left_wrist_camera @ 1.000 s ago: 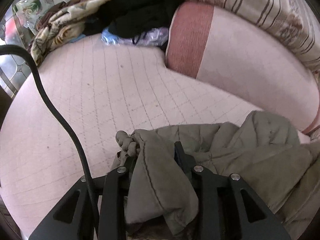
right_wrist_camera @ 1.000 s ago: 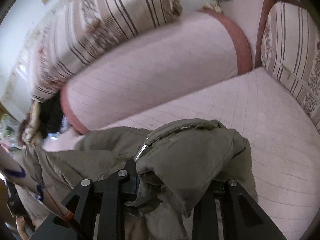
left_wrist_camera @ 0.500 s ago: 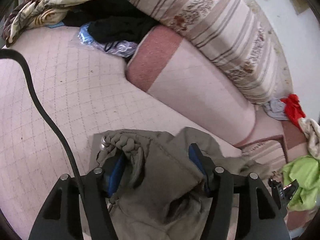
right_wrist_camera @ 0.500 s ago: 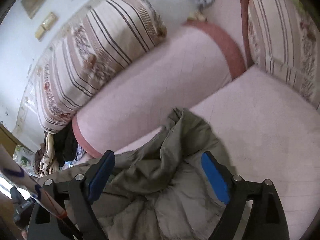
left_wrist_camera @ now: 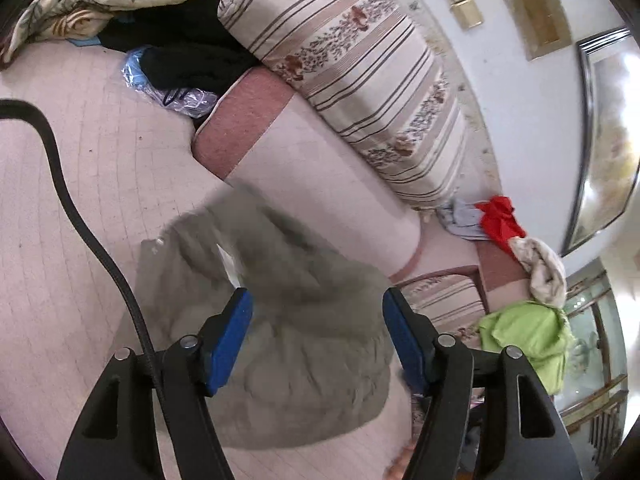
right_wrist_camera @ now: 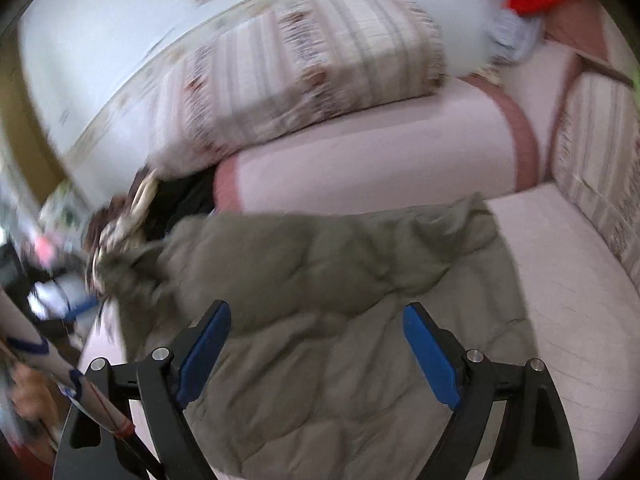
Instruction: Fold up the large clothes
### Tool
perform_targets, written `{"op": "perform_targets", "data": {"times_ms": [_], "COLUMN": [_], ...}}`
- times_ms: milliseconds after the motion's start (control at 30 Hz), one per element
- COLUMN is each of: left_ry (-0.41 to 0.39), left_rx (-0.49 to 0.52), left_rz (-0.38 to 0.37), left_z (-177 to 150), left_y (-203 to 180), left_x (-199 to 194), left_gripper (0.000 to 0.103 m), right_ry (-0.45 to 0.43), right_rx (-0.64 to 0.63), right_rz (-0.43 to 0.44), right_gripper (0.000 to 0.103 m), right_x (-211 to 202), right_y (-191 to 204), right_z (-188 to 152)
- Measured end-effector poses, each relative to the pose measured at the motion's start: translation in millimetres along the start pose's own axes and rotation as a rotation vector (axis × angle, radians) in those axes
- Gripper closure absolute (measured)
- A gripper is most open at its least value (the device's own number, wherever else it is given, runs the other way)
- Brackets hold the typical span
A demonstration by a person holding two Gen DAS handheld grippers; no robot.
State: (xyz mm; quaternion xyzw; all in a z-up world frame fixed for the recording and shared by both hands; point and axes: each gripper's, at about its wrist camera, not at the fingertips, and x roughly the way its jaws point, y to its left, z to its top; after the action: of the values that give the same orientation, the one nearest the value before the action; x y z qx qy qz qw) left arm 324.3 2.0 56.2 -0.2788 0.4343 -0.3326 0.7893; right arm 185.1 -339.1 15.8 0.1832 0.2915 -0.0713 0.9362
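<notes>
An olive quilted jacket [left_wrist_camera: 280, 360] [right_wrist_camera: 340, 320] is seen lying in a rumpled heap on the pink quilted sofa seat [left_wrist_camera: 72, 208] [right_wrist_camera: 568, 304], near the base of the pink backrest bolster [left_wrist_camera: 320, 176] [right_wrist_camera: 380, 160]. The left gripper [left_wrist_camera: 316, 328] is held above it with its 2 blue-padded fingers [left_wrist_camera: 230, 336] spread wide, nothing between them. The right gripper [right_wrist_camera: 316, 344] is likewise held over the jacket, its 2 fingers [right_wrist_camera: 430, 360] spread apart and empty. A striped floral cushion [left_wrist_camera: 360, 72] [right_wrist_camera: 304, 64] is propped on the bolster. At the far left, black clothing [left_wrist_camera: 188, 48] and a patterned blanket [left_wrist_camera: 80, 8] are piled. To the right, a red cloth [left_wrist_camera: 498, 220] and a lime-green garment [left_wrist_camera: 524, 336] are seen. A black cable [left_wrist_camera: 80, 216] is draped past the left gripper.
</notes>
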Motion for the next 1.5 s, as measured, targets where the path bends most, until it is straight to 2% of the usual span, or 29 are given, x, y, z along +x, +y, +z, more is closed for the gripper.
{"op": "perform_targets", "data": {"times_ms": [33,67,167,300,367,467,567,600,667,800,933,1033,1100,1167,1233,1300,1400,1500], "left_ry": [-0.008,-0.023,-0.075,-0.120,-0.097,-0.037,-0.006,-0.008,-0.011,-0.001,-0.018,-0.036,-0.040,-0.034,-0.032,-0.028,-0.025,-0.017], "left_rx": [0.017,0.043,0.105,0.180,0.190,0.182,0.197,0.207,0.225,0.219,0.243,0.267,0.270,0.277,0.281,0.281,0.278,0.274], "left_rz": [-0.005,0.028,0.174,0.328,0.353,0.356,0.362,0.374,0.400,0.408,0.447,0.463,0.470,0.491,0.499,0.505,0.516,0.526], "left_z": [-6.2,-17.9,-54.4,-107.4,-123.2,-130.4,-129.0,-128.9,-128.0,-127.5,-131.8,-134.7,-135.3,-136.3,-136.9,-136.2,-134.7,-133.4], "left_y": [-1.0,-1.0,6.6,29.9,46.8,68.0,78.6,80.4,82.1,89.4,87.7,84.3,83.9,83.8,84.4,85.6,88.0,90.4], "left_x": [-7.8,-18.2,-35.9,-37.3,-25.9,-5.1,9.2,11.8,15.9,20.2,19.1,16.0,17.0,20.8,23.6,25.2,28.2,31.2], "left_gripper": [0.034,0.033,0.031,0.031,0.031,0.031,0.031,0.031,0.031,0.031,0.031,0.031,0.031,0.031,0.031,0.031,0.031,0.031], "right_ry": [0.004,0.011,0.052,0.074,0.087,0.128,0.162,0.170,0.170,0.134,0.199,0.121,0.073,0.059,0.086,0.129,0.170,0.154], "right_rx": [-0.041,-0.070,-0.136,-0.225,-0.225,-0.188,-0.155,-0.137,-0.092,-0.071,-0.102,-0.128,-0.138,-0.142,-0.114,-0.034,0.083,0.102], "right_rz": [-0.004,-0.005,-0.025,-0.136,-0.188,-0.238,-0.281,-0.285,-0.276,-0.260,-0.271,-0.233,-0.243,-0.309,-0.389,-0.450,-0.449,-0.475], "right_gripper": [0.011,0.011,0.013,0.015,0.015,0.015,0.008,0.003,0.001,0.000,0.000,0.003,0.003,0.003,0.003,0.003,0.000,0.000], "right_x": [4.4,9.3,38.1,90.5,121.2,166.9,209.2,218.6,234.6,239.0,226.7,185.6,163.7,154.8,158.4,172.0,186.6,193.0], "right_y": [13.5,22.6,46.9,62.7,60.6,51.6,37.0,30.8,16.7,8.3,16.7,19.8,13.1,-3.0,-33.4,-71.9,-113.8,-122.3], "right_z": [-5.9,-9.8,-22.5,-24.6,-21.3,-15.7,-11.9,-9.7,-8.3,-11.1,1.6,14.9,23.2,26.5,23.9,16.7,2.4,-1.7]}}
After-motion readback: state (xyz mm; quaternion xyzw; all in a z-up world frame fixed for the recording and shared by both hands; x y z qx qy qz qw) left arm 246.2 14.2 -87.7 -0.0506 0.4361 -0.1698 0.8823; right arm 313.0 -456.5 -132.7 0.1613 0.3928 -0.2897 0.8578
